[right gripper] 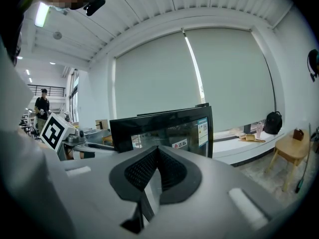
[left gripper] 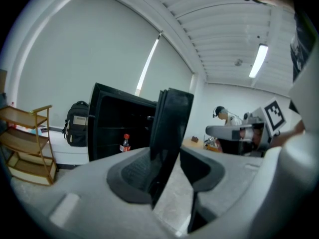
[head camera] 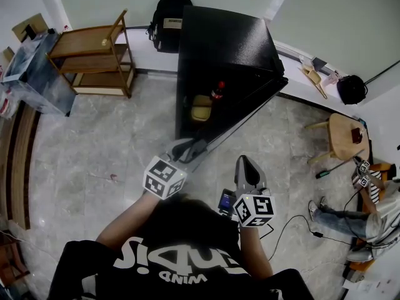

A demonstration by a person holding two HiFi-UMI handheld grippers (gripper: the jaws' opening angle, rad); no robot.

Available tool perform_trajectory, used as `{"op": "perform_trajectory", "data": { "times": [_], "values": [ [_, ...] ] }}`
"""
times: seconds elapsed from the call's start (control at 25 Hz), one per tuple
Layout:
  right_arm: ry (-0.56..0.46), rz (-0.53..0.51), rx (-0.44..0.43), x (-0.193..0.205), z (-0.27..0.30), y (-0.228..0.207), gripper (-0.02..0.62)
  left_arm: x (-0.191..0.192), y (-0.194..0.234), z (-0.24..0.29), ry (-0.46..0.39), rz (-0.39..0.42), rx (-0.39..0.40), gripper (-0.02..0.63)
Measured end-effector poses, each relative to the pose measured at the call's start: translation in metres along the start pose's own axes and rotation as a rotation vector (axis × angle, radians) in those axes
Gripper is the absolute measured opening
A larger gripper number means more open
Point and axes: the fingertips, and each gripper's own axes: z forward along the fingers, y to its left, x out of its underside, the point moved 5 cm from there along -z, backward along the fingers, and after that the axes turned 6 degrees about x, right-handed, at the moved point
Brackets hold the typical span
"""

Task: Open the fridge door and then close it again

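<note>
A black fridge (head camera: 225, 42) stands ahead with its door (head camera: 247, 108) swung out toward me. Inside I see a red-capped bottle (head camera: 217, 91) and a yellow item (head camera: 201, 108). My left gripper (head camera: 189, 150) is at the door's free edge. In the left gripper view the door edge (left gripper: 172, 118) runs between the pads, and the gripper (left gripper: 167, 157) is shut on it. The bottle (left gripper: 125, 143) shows past it. My right gripper (head camera: 248, 166) hangs to the right, off the door, with its pads together (right gripper: 157, 156) and nothing in them. It faces the door's front (right gripper: 164, 128).
A wooden shelf rack (head camera: 94, 55) and a black backpack (head camera: 167, 17) stand to the left of the fridge. A wooden stool (head camera: 344, 133) and a seated person (head camera: 369, 211) are at the right. A cable (head camera: 294, 224) lies on the floor near my right side.
</note>
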Motion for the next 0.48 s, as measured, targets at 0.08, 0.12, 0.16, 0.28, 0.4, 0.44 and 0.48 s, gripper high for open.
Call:
{"op": "perform_trajectory", "data": {
  "times": [0.08, 0.12, 0.16, 0.28, 0.4, 0.44, 0.48],
  "values": [
    [0.001, -0.002, 0.0, -0.0001, -0.0014, -0.0001, -0.002, 0.0, -0.002, -0.0006, 0.0, -0.001, 0.003, 0.186],
    [0.001, -0.003, 0.0, 0.0, -0.0019, -0.0005, -0.002, -0.0003, -0.0026, -0.0005, 0.001, -0.001, 0.004, 0.186],
    [0.002, -0.004, -0.001, 0.0001, -0.0023, -0.0008, -0.002, -0.0004, -0.0031, -0.0004, 0.001, 0.0, 0.005, 0.186],
    [0.002, -0.003, -0.002, 0.0014, -0.003, -0.0011, -0.002, 0.0004, -0.0045, -0.0003, -0.001, 0.0, 0.002, 0.186],
    [0.002, -0.002, -0.009, 0.0007, -0.0024, -0.0009, -0.002, -0.0001, -0.0052, -0.0003, -0.001, -0.002, -0.004, 0.186],
    [0.002, -0.002, -0.012, 0.0001, -0.0017, -0.0006, -0.002, -0.0007, -0.0049, -0.0002, -0.002, -0.002, -0.007, 0.186],
    [0.003, -0.003, -0.014, -0.0004, -0.0007, -0.0002, -0.002, -0.0013, -0.0041, -0.0003, -0.002, -0.002, -0.009, 0.186]
  ]
}}
